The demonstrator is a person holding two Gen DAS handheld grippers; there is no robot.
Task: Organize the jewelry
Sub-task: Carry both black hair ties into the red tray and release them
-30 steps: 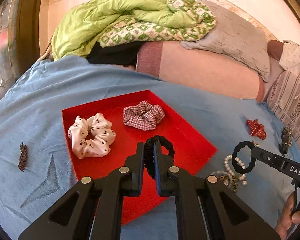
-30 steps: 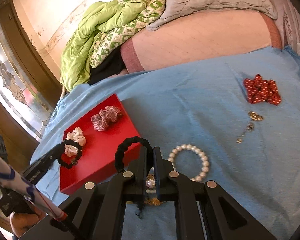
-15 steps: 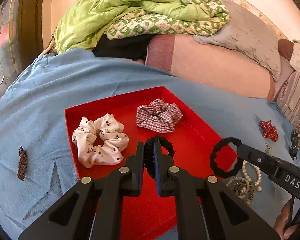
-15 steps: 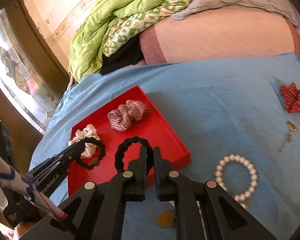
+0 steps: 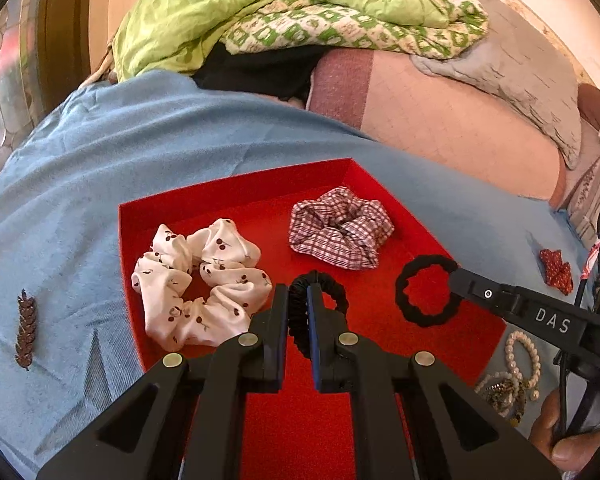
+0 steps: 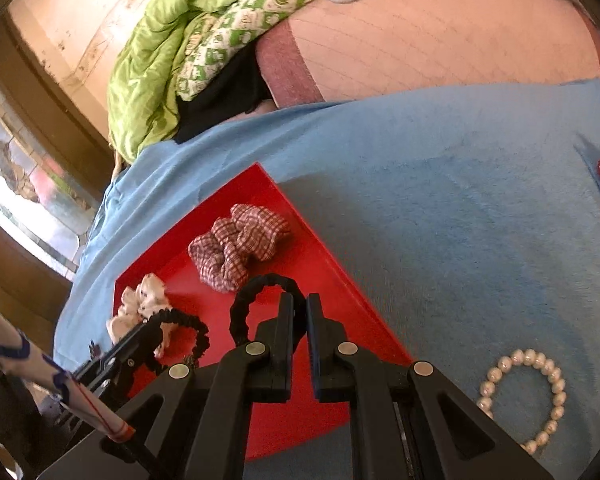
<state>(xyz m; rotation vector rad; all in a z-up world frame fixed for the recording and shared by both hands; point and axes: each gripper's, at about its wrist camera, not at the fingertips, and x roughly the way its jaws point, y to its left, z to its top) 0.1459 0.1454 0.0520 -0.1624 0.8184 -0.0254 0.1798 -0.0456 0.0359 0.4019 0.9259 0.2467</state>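
My left gripper [image 5: 298, 292] is shut on a black spiral hair tie [image 5: 300, 320] and hangs over the near part of the red tray [image 5: 228, 196]. In the tray lie a white cherry-print scrunchie [image 5: 200, 280] and a plaid scrunchie [image 5: 340, 226]. My right gripper [image 6: 298, 300] is shut on a black ruffled hair tie [image 6: 256, 292], held above the tray's right side [image 6: 340, 300]. In the left wrist view that tie [image 5: 426, 292] hangs over the tray floor. The right wrist view shows the left gripper [image 6: 148, 330] with its tie [image 6: 188, 332] low at the left.
A pearl bracelet [image 6: 540, 392] and gold pieces [image 5: 500, 392] lie on the blue cloth right of the tray. A red dotted bow [image 5: 556, 272] lies farther right, a brown leaf clip [image 5: 26, 328] to the left. Pillows and a green quilt [image 5: 260, 12] are piled behind.
Both grippers have moved forward and lower over the tray. The right gripper carried its tie leftward from above the pearls to above the tray. Both stayed shut on their ties.
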